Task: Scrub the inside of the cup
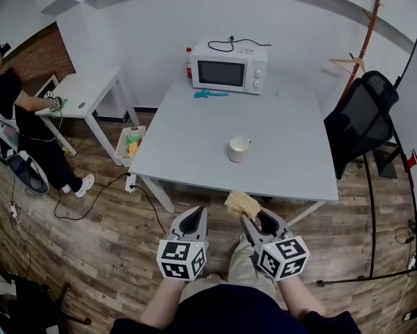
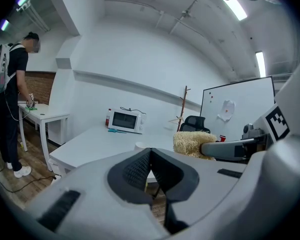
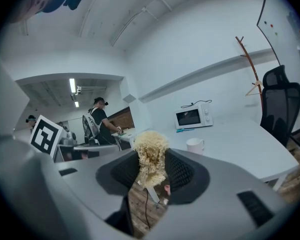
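Note:
A white cup (image 1: 239, 148) with a handle stands near the front middle of the grey table (image 1: 194, 131); it also shows small in the right gripper view as the cup (image 3: 195, 145). My right gripper (image 1: 250, 218) is shut on a yellowish loofah scrubber (image 1: 241, 203), held off the table's front edge, short of the cup. The scrubber (image 3: 151, 156) sticks up between the jaws. My left gripper (image 1: 195, 216) is shut with nothing in it, beside the right one, below the table edge. The scrubber (image 2: 192, 143) appears to its right.
A white microwave (image 1: 229, 66) stands at the table's far edge with a red-capped bottle (image 1: 189, 61) and a teal object (image 1: 210, 93) beside it. A black office chair (image 1: 361, 120) is on the right. A person (image 1: 17, 117) stands at a white side table (image 1: 83, 92) on the left. Cables run across the wooden floor.

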